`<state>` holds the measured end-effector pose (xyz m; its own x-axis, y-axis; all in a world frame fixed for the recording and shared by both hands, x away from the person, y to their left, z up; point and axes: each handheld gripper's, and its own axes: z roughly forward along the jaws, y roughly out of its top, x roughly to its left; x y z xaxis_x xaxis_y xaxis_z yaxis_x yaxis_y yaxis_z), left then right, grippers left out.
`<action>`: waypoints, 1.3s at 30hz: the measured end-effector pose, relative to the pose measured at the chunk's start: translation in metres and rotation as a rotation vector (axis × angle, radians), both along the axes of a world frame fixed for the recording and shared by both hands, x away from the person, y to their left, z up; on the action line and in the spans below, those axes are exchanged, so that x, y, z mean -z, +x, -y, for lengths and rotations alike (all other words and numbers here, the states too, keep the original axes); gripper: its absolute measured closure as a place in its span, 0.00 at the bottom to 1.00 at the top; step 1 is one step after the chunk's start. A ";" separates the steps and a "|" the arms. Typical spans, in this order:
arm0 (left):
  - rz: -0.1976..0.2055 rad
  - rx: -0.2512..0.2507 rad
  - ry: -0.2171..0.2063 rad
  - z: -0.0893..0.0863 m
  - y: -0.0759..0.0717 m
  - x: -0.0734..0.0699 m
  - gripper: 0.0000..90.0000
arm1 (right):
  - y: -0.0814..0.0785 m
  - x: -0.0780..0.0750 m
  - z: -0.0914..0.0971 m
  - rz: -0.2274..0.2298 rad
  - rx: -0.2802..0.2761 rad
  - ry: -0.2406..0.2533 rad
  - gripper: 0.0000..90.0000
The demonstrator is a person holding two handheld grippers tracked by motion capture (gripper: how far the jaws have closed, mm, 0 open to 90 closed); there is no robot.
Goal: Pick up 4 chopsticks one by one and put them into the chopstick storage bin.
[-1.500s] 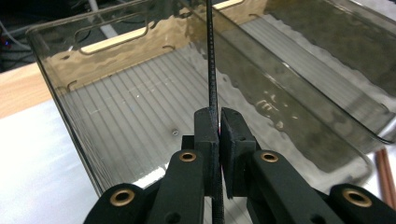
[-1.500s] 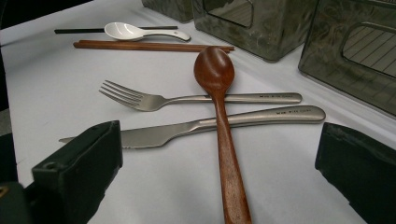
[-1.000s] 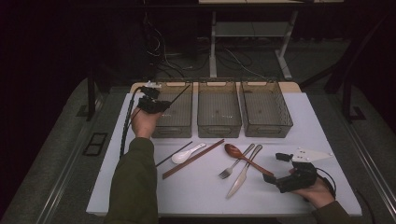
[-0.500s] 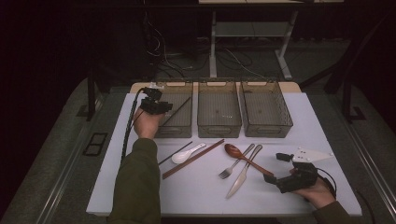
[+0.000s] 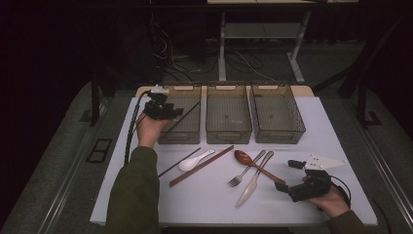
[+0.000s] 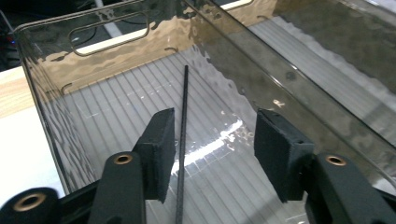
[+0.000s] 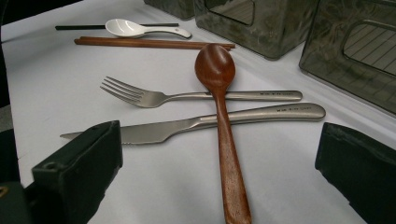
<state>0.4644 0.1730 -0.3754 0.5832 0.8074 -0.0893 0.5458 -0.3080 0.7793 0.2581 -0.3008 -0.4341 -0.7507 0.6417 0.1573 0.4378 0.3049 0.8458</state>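
Observation:
My left gripper (image 5: 164,110) hovers over the left clear bin (image 5: 181,136). Its jaws have just been opening. A thin black chopstick (image 6: 183,140) lies in that bin between the pads, close to the left pad (image 6: 159,149) and far from the other; it also shows as the black chopstick (image 5: 187,114) slanting across the bin. At the table's near right my right gripper (image 5: 288,176) is open around the handle end of a wooden spoon (image 7: 219,102), not pressing on it. The spoon lies across a fork (image 7: 154,97) and a knife (image 7: 196,123).
Two more clear bins, middle (image 5: 229,136) and right (image 5: 281,136), stand in the same row. A white spoon (image 5: 195,160), a brown chopstick pair (image 5: 200,166) and another black chopstick (image 5: 176,163) lie on the white table (image 5: 146,204) left of the cutlery.
The left gripper's jaws have opened. The black chopstick, held up over the left bin before, has dropped lower into the bin. The right gripper has not moved.

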 end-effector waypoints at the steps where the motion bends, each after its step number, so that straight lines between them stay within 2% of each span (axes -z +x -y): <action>1: -0.001 0.008 -0.008 -0.001 -0.001 0.000 0.50 | 0.000 0.000 0.000 -0.003 -0.002 0.001 0.01; 3: -0.005 0.015 -0.023 -0.003 -0.003 0.000 0.47 | 0.001 0.001 -0.001 -0.008 -0.010 0.002 0.01; 5: -0.006 0.031 -0.017 -0.004 -0.006 0.000 0.45 | 0.001 0.002 -0.002 -0.011 -0.015 -0.007 0.01; 6: -0.002 0.048 0.005 -0.005 -0.009 -0.002 0.44 | 0.001 0.002 -0.002 -0.016 -0.017 -0.006 0.01; 10: 0.029 0.061 -0.009 -0.007 -0.017 -0.007 0.42 | 0.003 0.003 0.000 -0.029 -0.016 0.015 0.01; 13: 0.032 0.072 -0.024 -0.007 -0.021 -0.009 0.38 | 0.005 0.004 0.001 -0.037 -0.013 0.028 0.01; 14: 0.036 0.084 -0.015 -0.008 -0.023 -0.010 0.37 | 0.005 0.004 0.000 -0.037 -0.016 0.033 0.01; 22: 0.058 0.126 -0.008 -0.008 -0.041 -0.016 0.27 | 0.004 0.006 -0.004 -0.043 -0.023 0.019 0.01; 31: 0.062 0.149 -0.038 -0.009 -0.061 -0.019 0.21 | 0.004 0.006 -0.004 -0.047 -0.019 0.025 0.01; 36: 0.065 0.189 -0.034 -0.009 -0.074 -0.017 0.15 | 0.003 0.006 -0.005 -0.049 -0.020 0.012 0.01; 39: 0.068 0.203 -0.048 -0.008 -0.083 -0.015 0.14 | 0.003 0.007 -0.005 -0.049 -0.018 0.010 0.01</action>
